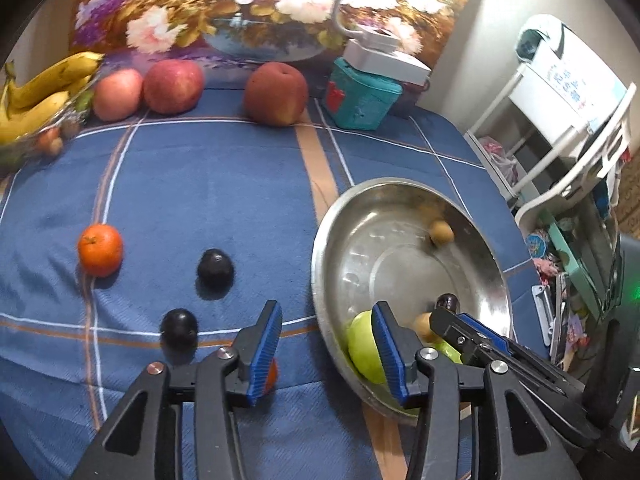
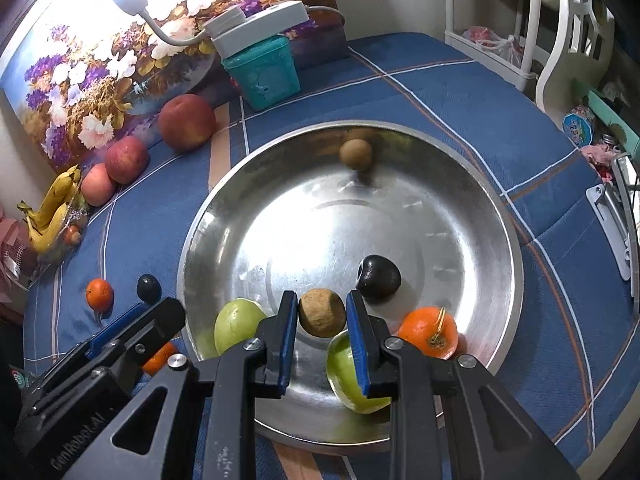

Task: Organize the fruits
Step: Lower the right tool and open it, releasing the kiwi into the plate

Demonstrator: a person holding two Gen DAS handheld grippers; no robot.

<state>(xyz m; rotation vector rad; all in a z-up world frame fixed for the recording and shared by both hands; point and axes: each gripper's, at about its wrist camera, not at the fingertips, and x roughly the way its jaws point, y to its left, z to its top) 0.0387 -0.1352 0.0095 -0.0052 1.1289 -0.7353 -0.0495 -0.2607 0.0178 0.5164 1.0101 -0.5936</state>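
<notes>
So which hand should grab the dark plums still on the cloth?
Left. The left hand-held gripper is open and empty, near both dark plums; the right hand-held gripper, over the metal bowl, brackets a brown fruit.

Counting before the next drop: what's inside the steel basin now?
Inside the steel basin: two green apples, orange, dark plum, brown fruit. The right gripper hides part of the floor.

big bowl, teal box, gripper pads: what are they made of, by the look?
Bowl: metal, likely stainless steel; polished, with lamp glare and fruit reflections. Teal box: probably moulded plastic; opaque with a soft sheen. Right gripper pads: blue, finely ribbed, probably rubber or soft plastic; can't tell which.
</notes>
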